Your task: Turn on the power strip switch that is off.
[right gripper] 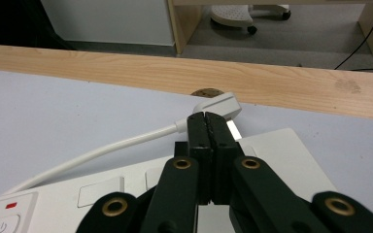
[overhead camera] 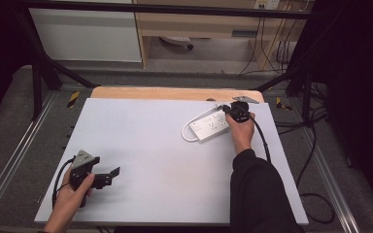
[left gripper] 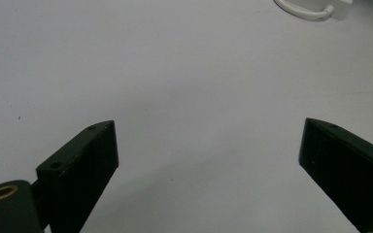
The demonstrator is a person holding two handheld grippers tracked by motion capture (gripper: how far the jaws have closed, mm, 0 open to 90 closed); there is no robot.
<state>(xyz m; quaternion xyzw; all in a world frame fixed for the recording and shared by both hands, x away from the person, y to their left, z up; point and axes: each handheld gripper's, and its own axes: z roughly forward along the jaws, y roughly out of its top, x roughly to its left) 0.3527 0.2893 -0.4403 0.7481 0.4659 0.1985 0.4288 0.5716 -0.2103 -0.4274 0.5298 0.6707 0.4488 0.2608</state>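
Right gripper view shows your right gripper [right gripper: 210,127] pressed together just short of the plug [right gripper: 220,105] near the table's far right corner, left gripper [left gripper: 209,160] spread idle; pushing could skid the power strip [right gripper: 291,160].

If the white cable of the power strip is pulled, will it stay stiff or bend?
The white cable already lies in a loop, so it probably bends. The power strip, flat on the table, would likely slide, not tip.

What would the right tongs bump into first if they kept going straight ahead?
Probably the white plug. The right tongs are shut, and their tips sit just short of it, above the power strip. Whether they already touch it is hard to tell.
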